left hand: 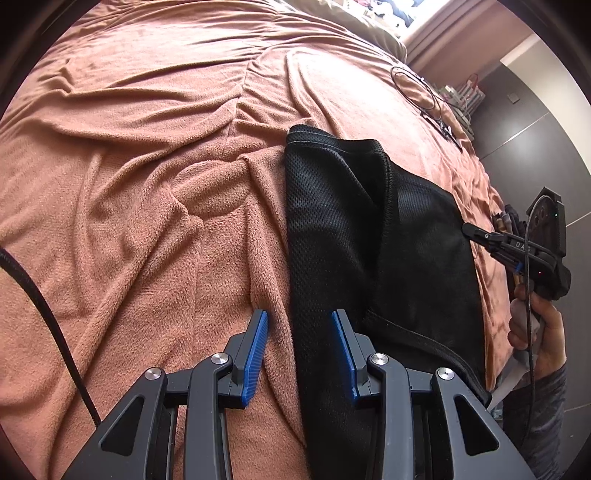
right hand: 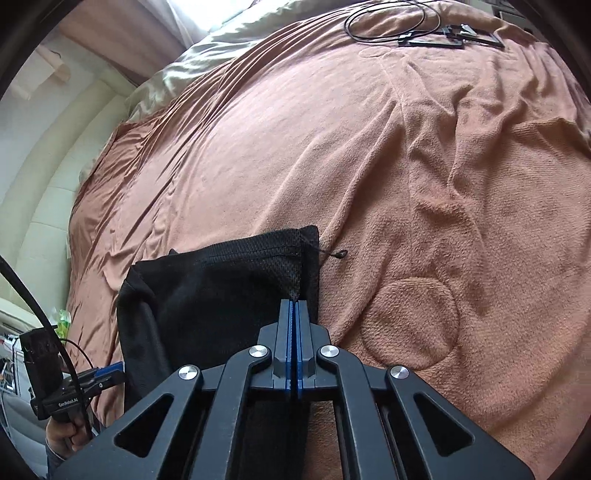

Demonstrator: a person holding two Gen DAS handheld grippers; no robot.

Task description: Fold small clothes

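Observation:
A black mesh garment (left hand: 351,221) lies partly folded on the pink blanket, one layer turned over another. My left gripper (left hand: 301,325) is open just above it; the garment's left edge and a blanket fold lie between the blue pads (left hand: 258,343), which do not press on them. My right gripper (right hand: 294,302) is shut on a pinch of the garment's (right hand: 207,295) mesh edge, which peaks at the fingertips. In the left wrist view the right gripper (left hand: 467,228) sits at the garment's right side. A drawstring end (right hand: 338,254) pokes out.
The wrinkled pink blanket (left hand: 147,184) covers the whole bed. A coiled black cable with a flat black frame (right hand: 424,29) lies at the far end. A beige pillow (right hand: 184,62) sits at the head. The bed edge and dark floor (left hand: 535,129) run along the right.

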